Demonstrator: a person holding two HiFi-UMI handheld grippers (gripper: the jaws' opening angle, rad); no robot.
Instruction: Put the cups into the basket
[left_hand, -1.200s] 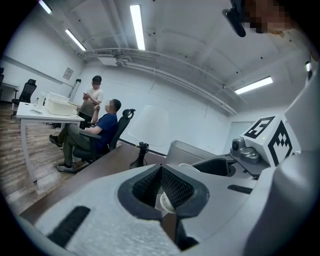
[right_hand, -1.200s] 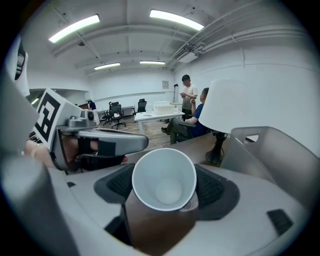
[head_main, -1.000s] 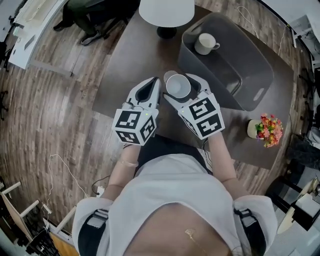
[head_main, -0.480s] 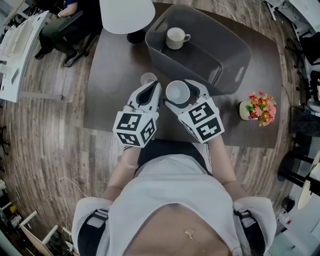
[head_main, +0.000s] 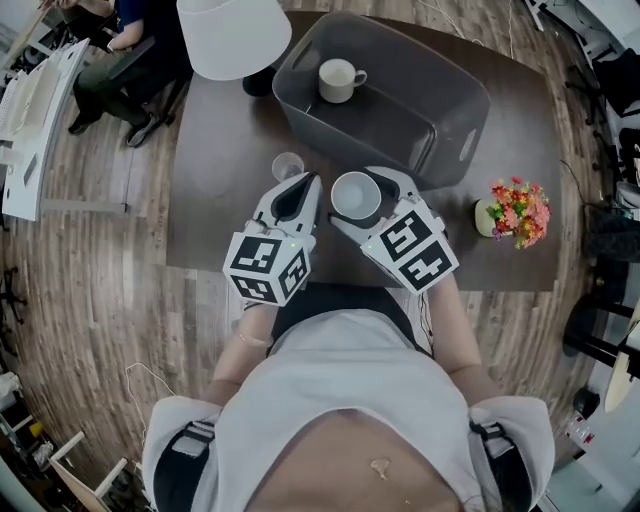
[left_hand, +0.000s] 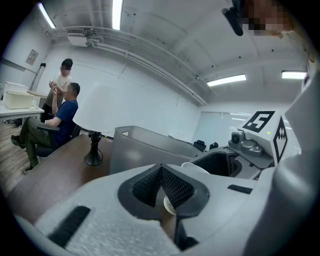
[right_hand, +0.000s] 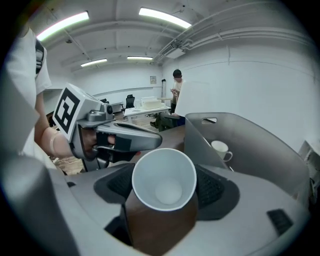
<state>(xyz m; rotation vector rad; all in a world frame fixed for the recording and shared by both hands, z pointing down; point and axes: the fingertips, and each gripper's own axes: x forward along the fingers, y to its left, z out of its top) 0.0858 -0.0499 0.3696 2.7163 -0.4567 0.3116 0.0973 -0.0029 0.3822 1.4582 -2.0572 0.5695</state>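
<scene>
Dark brown counter (head_main: 215, 200) in the head view, carrying a grey basket (head_main: 455, 80) with a white mug (head_main: 338, 80) inside. Just in front of the basket, the right claw (head_main: 358, 188) grips a white cup (head_main: 355, 197), mouth up. The left claw (head_main: 308, 186) sits beside it, near a small clear cup (head_main: 287, 166).

Left gripper view: its pads are pressed together, gripping nothing.

Right gripper view: both pads clamp the white cup's sides; basket and mug lie beyond.
</scene>
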